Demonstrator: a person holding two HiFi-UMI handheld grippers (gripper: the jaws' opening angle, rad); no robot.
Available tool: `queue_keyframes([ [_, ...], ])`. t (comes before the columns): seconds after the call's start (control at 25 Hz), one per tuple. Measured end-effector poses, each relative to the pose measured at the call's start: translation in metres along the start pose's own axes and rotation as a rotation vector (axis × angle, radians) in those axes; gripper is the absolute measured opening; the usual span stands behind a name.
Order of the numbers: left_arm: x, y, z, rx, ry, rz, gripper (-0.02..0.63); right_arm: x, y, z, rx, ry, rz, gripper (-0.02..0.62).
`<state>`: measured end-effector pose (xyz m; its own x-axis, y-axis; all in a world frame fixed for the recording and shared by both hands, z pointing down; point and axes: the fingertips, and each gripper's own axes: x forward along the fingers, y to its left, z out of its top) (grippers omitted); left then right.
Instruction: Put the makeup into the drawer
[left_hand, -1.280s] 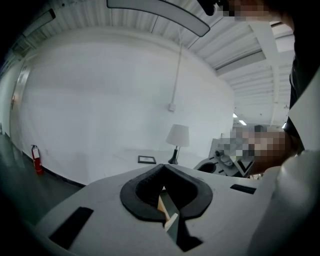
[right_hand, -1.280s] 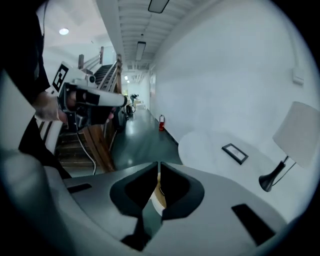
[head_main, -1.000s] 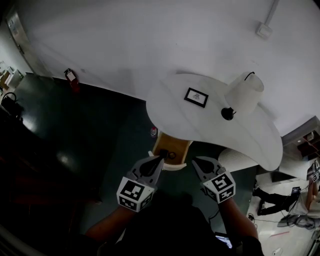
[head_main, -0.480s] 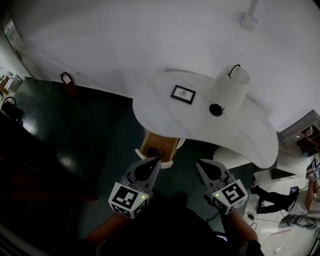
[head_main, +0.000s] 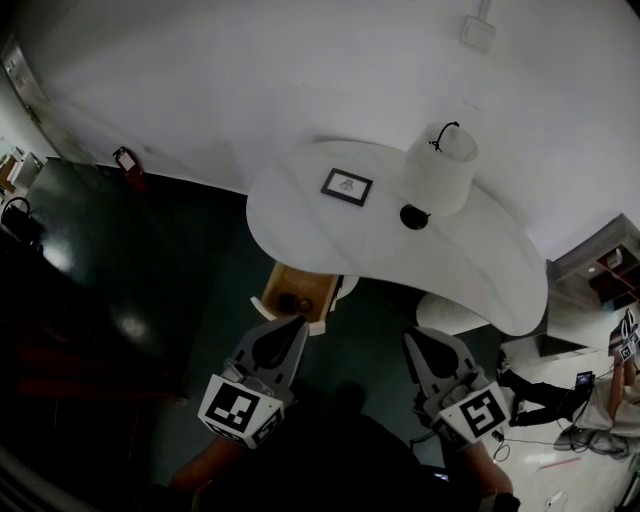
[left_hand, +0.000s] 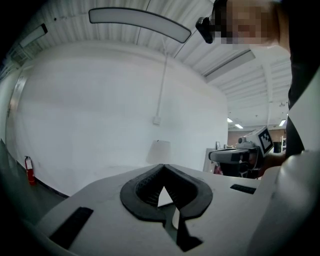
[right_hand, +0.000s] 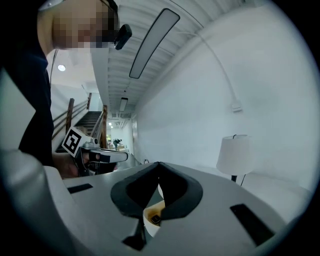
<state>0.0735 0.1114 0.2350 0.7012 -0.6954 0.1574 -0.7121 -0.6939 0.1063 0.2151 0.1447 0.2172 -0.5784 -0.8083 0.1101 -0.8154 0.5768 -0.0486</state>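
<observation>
An open wooden drawer (head_main: 310, 285) sticks out from under the white curved table (head_main: 470, 265). A small dark makeup item (head_main: 289, 303) lies in the drawer. My left gripper (head_main: 299, 323) hovers just short of the drawer's front edge, jaws shut with nothing between them. My right gripper (head_main: 413, 339) hangs to the right of the drawer, also shut and empty. In the left gripper view, my left gripper (left_hand: 162, 169) has its tips meeting. In the right gripper view, past my right gripper (right_hand: 159, 166), the drawer (right_hand: 150, 212) and the dark item (right_hand: 156, 219) show below.
On the table stand a white lamp (head_main: 438, 170) and a small framed picture (head_main: 346, 187). A white round seat (head_main: 455, 313) sits under the table's right side. A red fire extinguisher (head_main: 125, 160) stands by the wall at left. The floor is dark.
Both grippers have drawn back from the drawer toward me and risen; the left tips, earlier over the drawer, now sit short of its front edge. Both stayed shut.
</observation>
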Motion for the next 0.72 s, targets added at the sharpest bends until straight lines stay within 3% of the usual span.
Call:
queue_keyframes([
  [0.36,0.015,-0.019,0.011,0.035,-0.022,-0.038,0.011,-0.020,-0.021,0.005,-0.004,-0.030,-0.061,0.015],
  [0.72,0.014,-0.018,0.011,0.052,-0.016,-0.057,0.011,-0.006,-0.010,0.004,-0.009,-0.032,-0.024,0.015],
])
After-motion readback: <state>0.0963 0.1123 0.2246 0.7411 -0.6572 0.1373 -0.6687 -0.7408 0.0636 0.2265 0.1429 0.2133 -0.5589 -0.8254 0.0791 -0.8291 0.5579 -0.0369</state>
